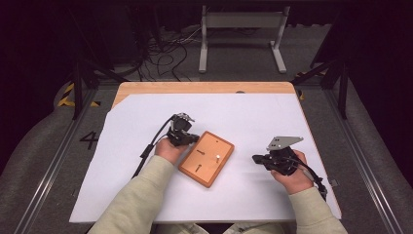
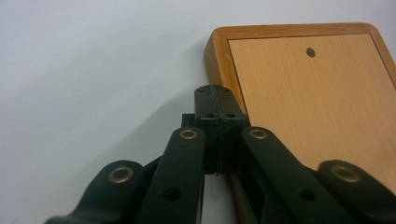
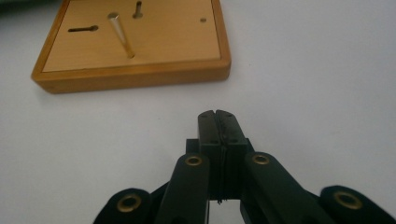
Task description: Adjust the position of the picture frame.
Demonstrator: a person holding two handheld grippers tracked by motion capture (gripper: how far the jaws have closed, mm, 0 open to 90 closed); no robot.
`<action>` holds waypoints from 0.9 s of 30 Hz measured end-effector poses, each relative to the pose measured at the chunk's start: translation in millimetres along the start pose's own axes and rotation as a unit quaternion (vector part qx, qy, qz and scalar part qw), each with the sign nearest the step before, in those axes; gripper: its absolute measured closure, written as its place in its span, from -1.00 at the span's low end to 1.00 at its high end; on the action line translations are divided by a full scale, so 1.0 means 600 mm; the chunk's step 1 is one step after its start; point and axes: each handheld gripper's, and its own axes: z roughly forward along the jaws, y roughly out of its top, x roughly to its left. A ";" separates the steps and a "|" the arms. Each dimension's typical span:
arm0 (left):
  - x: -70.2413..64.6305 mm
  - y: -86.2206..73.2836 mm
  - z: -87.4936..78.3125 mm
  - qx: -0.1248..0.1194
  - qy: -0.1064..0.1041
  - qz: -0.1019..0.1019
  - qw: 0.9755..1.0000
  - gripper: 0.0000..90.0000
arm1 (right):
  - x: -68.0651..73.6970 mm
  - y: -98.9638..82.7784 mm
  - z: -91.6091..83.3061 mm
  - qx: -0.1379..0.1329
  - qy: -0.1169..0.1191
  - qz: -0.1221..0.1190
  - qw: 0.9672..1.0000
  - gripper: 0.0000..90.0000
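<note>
A small wooden board (image 1: 206,158) with a raised rim lies tilted on the white sheet near the middle of the table. A metal pin (image 3: 121,33) stands upright in it, and a dark slot (image 3: 83,29) and a small hole (image 3: 202,20) mark its face. My left gripper (image 1: 189,138) is shut and empty, its tips at the board's upper left edge (image 2: 219,56). My right gripper (image 1: 256,158) is shut with nothing in it, hovering over bare sheet to the right of the board (image 3: 135,42), tips pointing toward it.
A white sheet (image 1: 253,117) covers most of the wooden table (image 1: 204,87). Black cables trail from both grippers. Beyond the table's far edge are a metal stand (image 1: 241,34) and loose cables on the floor.
</note>
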 end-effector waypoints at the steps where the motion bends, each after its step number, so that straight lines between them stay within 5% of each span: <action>1: -0.014 0.002 0.007 0.005 -0.003 0.010 1.000 1.00 | -0.001 -0.001 -0.001 -0.001 0.000 0.001 1.000 1.00; 7: -0.051 0.004 0.016 0.014 -0.009 0.041 0.999 0.99 | -0.003 0.000 -0.007 -0.005 -0.002 0.000 1.000 1.00; 10: -0.054 -0.002 -0.006 -0.014 -0.011 0.036 0.999 0.99 | -0.003 0.002 -0.009 -0.007 -0.003 -0.002 1.000 1.00; 13: -0.077 -0.024 -0.040 -0.037 -0.020 0.055 0.998 0.95 | -0.007 0.003 -0.011 -0.008 -0.004 -0.002 1.000 1.00; 15: -0.096 -0.042 -0.061 -0.045 -0.039 0.084 0.995 0.87 | -0.011 0.004 -0.012 -0.010 -0.004 -0.001 1.000 1.00; 21: -0.136 -0.089 -0.092 -0.038 -0.086 0.116 0.989 0.78 | -0.016 0.007 -0.011 -0.011 -0.006 -0.002 1.000 1.00; 27: -0.166 -0.108 -0.092 -0.017 -0.135 0.148 0.980 0.88 | -0.016 0.014 -0.003 -0.013 -0.001 -0.005 1.000 1.00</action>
